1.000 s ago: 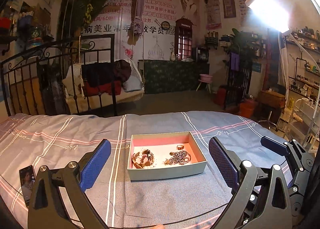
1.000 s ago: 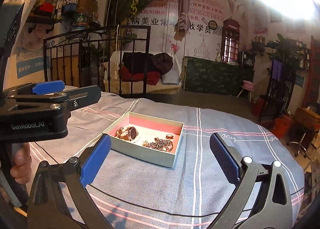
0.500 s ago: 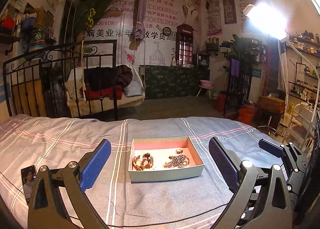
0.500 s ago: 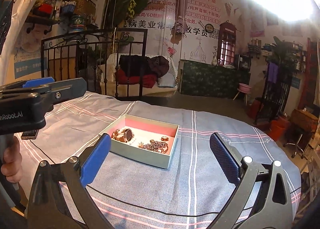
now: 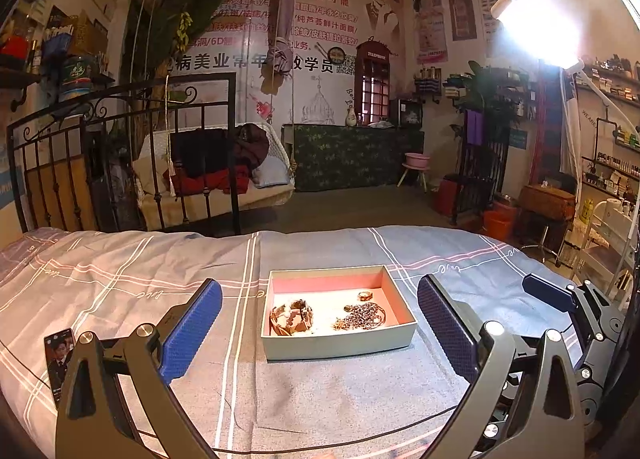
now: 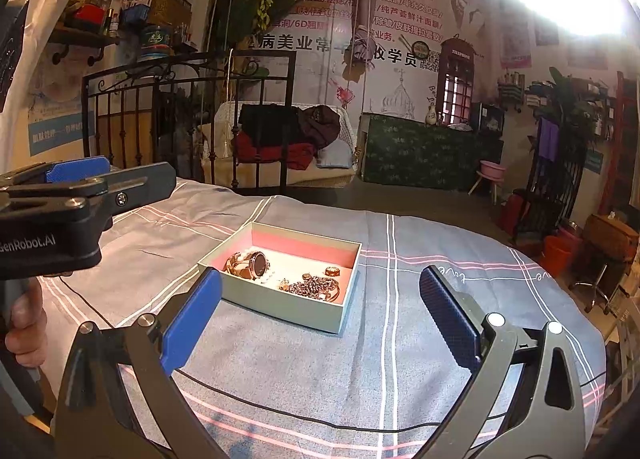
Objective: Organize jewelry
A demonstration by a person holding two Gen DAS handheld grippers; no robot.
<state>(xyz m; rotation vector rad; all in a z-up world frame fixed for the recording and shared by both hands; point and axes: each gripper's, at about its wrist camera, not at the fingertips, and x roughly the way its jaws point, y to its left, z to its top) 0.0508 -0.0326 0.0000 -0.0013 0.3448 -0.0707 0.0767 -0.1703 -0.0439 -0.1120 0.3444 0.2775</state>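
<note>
Left fingers: the left gripper [image 5: 319, 325] is held wide open with nothing in it – its two blue bumpy pads sit one on each side of the box in the left wrist view.
Right fingers: the right gripper [image 6: 320, 313] is wide open too, and holds nothing.
Other view of the left gripper: in the right wrist view it shows at the left edge as a dark block [image 6: 60, 219] with white letters, well apart from the box.
Hand: a bare hand [image 6: 24, 319] grips the handle under that block.
Box: a shallow pale green cardboard box with a pink inside [image 5: 338, 345] sits open on the bed, just in front of both pairs of fingers.
Watch: a rose-gold wrist watch with a dark round face [image 6: 250, 263] lies in the left part of the box, with white beads beside it.
Chain pile: a heap of dark beaded chains [image 6: 316, 285] lies in the right part of the box.
Ring: a small gold ring [image 6: 332, 270] lies near the back, just behind the chains.
Bed: a grey-blue bedspread with white and pink stripes [image 5: 120, 283] is under the box.
Phone: a black phone with a lit picture of a person [image 5: 59, 357] lies on the bed far to the left – well apart from the box.
Wire: a thin black wire [image 6: 320, 415] runs across the bedspread near the fingers.
</note>
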